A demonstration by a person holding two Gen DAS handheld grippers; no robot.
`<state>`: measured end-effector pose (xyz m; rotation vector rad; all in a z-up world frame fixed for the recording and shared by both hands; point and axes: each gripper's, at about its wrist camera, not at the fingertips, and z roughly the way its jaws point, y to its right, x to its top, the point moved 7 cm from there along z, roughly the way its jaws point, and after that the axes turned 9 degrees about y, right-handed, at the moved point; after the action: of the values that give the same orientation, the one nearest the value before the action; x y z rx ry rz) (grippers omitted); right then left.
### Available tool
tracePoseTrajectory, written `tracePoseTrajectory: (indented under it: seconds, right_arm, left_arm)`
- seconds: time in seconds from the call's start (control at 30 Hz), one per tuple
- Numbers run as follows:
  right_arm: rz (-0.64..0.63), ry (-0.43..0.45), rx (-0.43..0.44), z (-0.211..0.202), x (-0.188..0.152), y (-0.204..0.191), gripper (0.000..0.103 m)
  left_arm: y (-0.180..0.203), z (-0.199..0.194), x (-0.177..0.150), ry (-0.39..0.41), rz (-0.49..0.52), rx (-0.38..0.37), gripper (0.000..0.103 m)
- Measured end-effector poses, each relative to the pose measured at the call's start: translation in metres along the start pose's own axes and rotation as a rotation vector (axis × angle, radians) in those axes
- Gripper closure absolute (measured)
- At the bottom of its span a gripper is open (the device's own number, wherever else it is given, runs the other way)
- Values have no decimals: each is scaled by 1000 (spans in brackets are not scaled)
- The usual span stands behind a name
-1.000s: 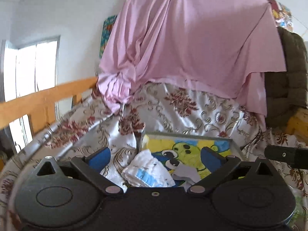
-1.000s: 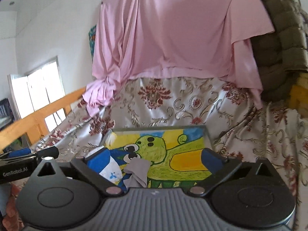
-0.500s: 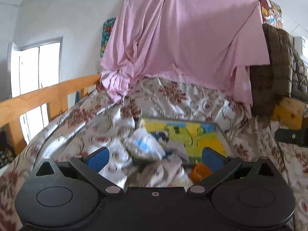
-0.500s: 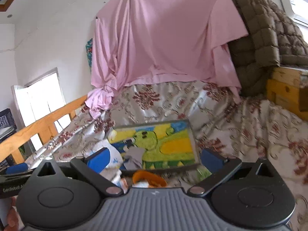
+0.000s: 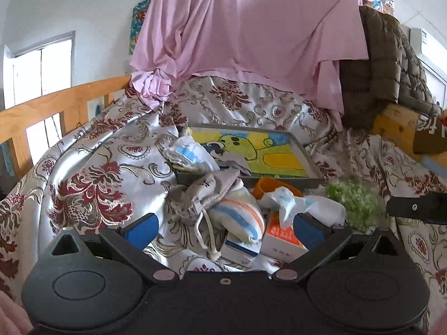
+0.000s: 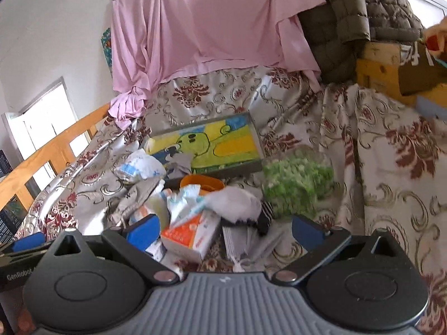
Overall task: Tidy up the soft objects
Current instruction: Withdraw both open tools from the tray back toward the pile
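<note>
Blue-padded fingers (image 5: 141,227) spread, crumpled striped cloth (image 5: 237,217), fluffy green bundle (image 6: 296,181)

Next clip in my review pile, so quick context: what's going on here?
A person holds two grippers over a bed with a floral cover. Both the left gripper and right gripper are open and empty. Below them lies a loose pile: a striped pouch, a drawstring bag, an orange-and-white box, a green fluffy item. A white-and-blue bundle sits at the corner of the picture tray.
</note>
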<state>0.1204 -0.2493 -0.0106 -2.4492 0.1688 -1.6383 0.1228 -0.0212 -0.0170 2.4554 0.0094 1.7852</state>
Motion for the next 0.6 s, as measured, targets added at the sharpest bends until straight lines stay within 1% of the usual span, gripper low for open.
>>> tracePoseTrajectory:
  seconds: [0.1,0.17,0.23,0.3,0.43,0.6]
  right_arm:
    - [13,4,-11,-6,-3,1,0]
    - [39,-30,-17,-4,-8,3,0]
    - [55,-88,-22,-1,-17,4,0]
    - [48,-124,-32,4,-22,3,0]
    - [23,-149,-40,6,-28,-1,0]
    - [16,-214,-54,13,-37,-2,0]
  left_arm:
    - [0,0,-5,-17,-1,0,1]
    - [0,2,-9,-36,3,-2,1]
    - [1,5,-13,-55,10,-3,1]
    - [3,6,-16,-71,17,-4,1]
    - [7,7,-20,-89,42,-13,1]
    - [10,12,-28,-132,56,-15,1]
